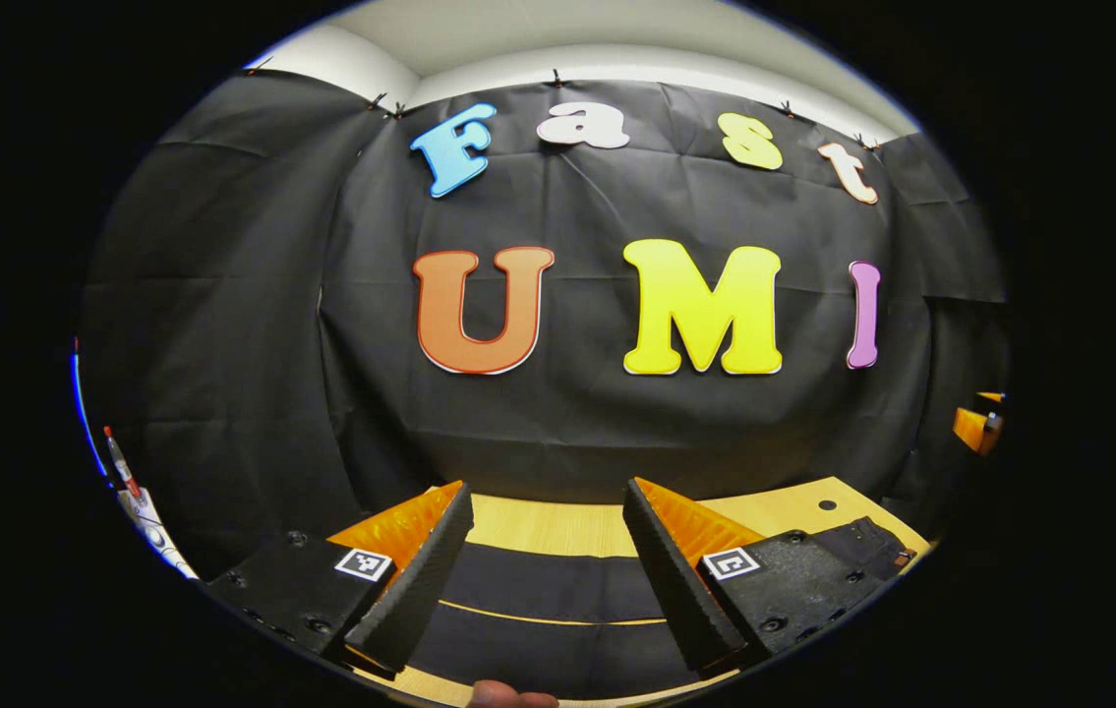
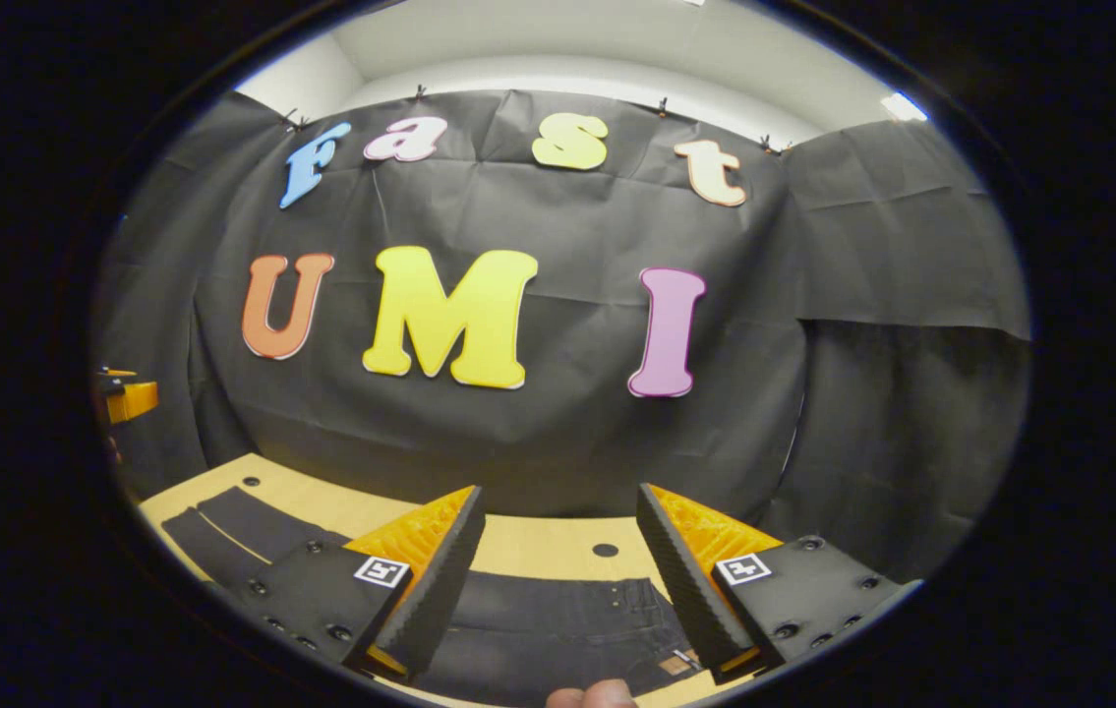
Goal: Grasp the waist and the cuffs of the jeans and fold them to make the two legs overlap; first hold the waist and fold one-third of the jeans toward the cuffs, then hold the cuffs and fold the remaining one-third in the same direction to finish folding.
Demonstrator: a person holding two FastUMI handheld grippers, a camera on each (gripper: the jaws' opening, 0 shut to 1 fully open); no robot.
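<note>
Wooden table (image 2: 528,539) — black cloth wall (image 2: 538,433) behind

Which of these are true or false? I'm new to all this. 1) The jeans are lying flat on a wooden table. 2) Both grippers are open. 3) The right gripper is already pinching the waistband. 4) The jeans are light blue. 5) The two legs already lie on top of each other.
1) True: the jeans lie spread on the wooden table.
2) True: the left gripper and the right gripper both have their fingers apart.
3) False: the right gripper holds nothing; the waist lies beyond its fingers.
4) False: they are very dark, near black.
5) False: the two legs lie side by side with table showing between them.
</note>
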